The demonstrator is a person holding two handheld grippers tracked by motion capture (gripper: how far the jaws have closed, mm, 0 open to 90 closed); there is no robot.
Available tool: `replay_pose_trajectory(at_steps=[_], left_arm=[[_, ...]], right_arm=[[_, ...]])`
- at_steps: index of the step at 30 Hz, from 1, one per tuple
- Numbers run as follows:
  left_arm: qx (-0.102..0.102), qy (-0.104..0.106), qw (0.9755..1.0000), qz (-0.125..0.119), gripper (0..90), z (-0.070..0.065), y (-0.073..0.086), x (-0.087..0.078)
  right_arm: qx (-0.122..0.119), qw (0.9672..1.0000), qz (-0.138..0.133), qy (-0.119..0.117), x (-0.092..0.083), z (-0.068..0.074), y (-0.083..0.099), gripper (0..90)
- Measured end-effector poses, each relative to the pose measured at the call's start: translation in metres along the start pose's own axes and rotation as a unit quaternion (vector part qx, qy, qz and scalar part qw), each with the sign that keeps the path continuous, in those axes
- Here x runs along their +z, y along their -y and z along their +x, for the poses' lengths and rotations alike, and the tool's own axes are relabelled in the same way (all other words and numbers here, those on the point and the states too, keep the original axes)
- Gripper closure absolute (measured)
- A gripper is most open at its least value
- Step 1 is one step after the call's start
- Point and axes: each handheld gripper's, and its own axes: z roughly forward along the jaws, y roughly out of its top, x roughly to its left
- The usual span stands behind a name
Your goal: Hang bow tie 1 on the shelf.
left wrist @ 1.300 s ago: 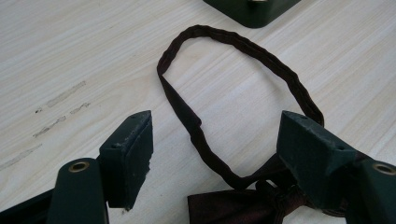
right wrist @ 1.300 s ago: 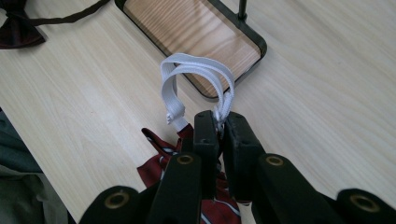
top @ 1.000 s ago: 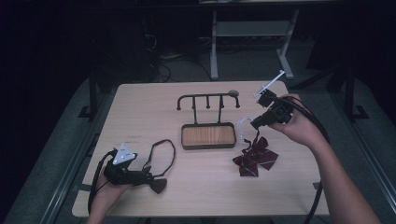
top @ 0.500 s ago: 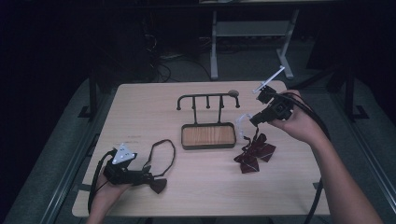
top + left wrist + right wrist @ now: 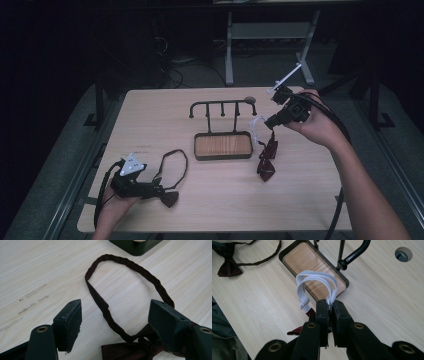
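Held bow tie (image 5: pixel 266 159): dark red, hanging below the right gripper (image 5: pixel 272 122), its lower end touching the table (image 5: pixel 310 200) just right of the tray (image 5: pixel 223 146).
Long axis: close to upright in the high view, slightly tilted, top end at the gripper and bottom end toward the person.
White strap (image 5: pixel 317 281): a flat white elastic band, looped and doubled over, arching up and away from the jaw tips in the right gripper view; its ends run down between the jaws.
Right gripper state: jaws pressed together on the white strap; a bit of dark red fabric (image 5: pixel 298 331) shows beneath them.
Second bow tie (image 5: pixel 169 198): dark brown-red, lying flat on the table near the left gripper (image 5: pixel 162 192), its thin neck loop (image 5: pixel 130 267) spread in an open oval pointing toward the tray.
Left gripper state: jaws wide apart, resting low over the table, the knot of the bow tie (image 5: pixel 135 350) lying between them; whether the pads touch it I cannot tell.
Rack (image 5: pixel 222 107): black metal bar with hooks, standing at the tray's far edge.
Tray: dark rim, wooden floor.
Writing: faint marks on the table (image 5: pixel 32 291), unreadable.
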Motion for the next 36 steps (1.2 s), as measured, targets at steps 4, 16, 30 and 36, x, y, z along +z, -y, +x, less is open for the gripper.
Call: replay_pose_trajectory(at_steps=[4, 16, 30, 36], left_arm=[[0.000, 0.000, 1.0000, 0.000, 27.6, 0.000, 0.000, 0.000], [0.001, 0.002, 1.0000, 0.000, 27.6, 0.000, 0.000, 0.000], [0.005, 0.002, 1.0000, 0.003, 27.6, 0.000, 0.000, -0.001], [0.004, 0.002, 1.0000, 0.003, 27.6, 0.001, 0.000, -0.001]], right_arm=[[-0.003, 1.0000, -0.001, -0.001, 0.001, 0.001, -0.004, 84.3], [0.002, 1.0000, 0.000, 0.008, -0.003, -0.003, -0.015, 84.3], [0.018, 0.9995, 0.011, 0.022, 0.006, -0.017, -0.032, 84.2], [0.031, 0.9992, 0.010, 0.025, 0.013, -0.028, -0.035, 84.0]])
